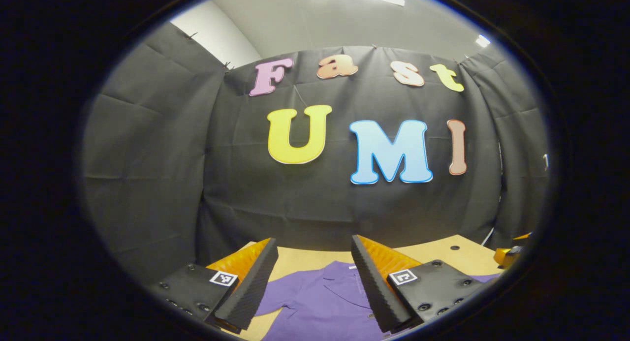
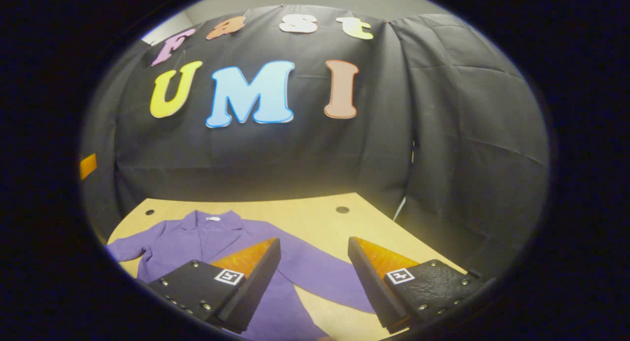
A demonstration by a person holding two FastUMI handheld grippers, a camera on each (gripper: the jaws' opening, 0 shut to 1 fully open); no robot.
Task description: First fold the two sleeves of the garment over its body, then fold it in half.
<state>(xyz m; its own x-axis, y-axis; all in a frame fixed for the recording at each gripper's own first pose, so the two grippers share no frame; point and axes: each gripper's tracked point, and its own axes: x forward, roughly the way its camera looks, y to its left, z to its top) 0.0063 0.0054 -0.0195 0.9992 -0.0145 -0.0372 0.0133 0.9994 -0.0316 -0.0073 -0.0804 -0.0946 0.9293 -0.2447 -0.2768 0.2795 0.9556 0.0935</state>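
Both sets of fingers are hanging released over the purple shirt (image 2: 206,242); soft, light cloth, so I'd be pinching the sleeve (image 2: 325,277) cuff at five o'clock.

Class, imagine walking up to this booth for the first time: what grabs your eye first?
The purple garment lies flat on the tan table, collar toward the booth wall, both sleeves spread out and unfolded. In the right gripper view, the right gripper hovers open above one sleeve; in the left gripper view, the left gripper hovers open over the collar.
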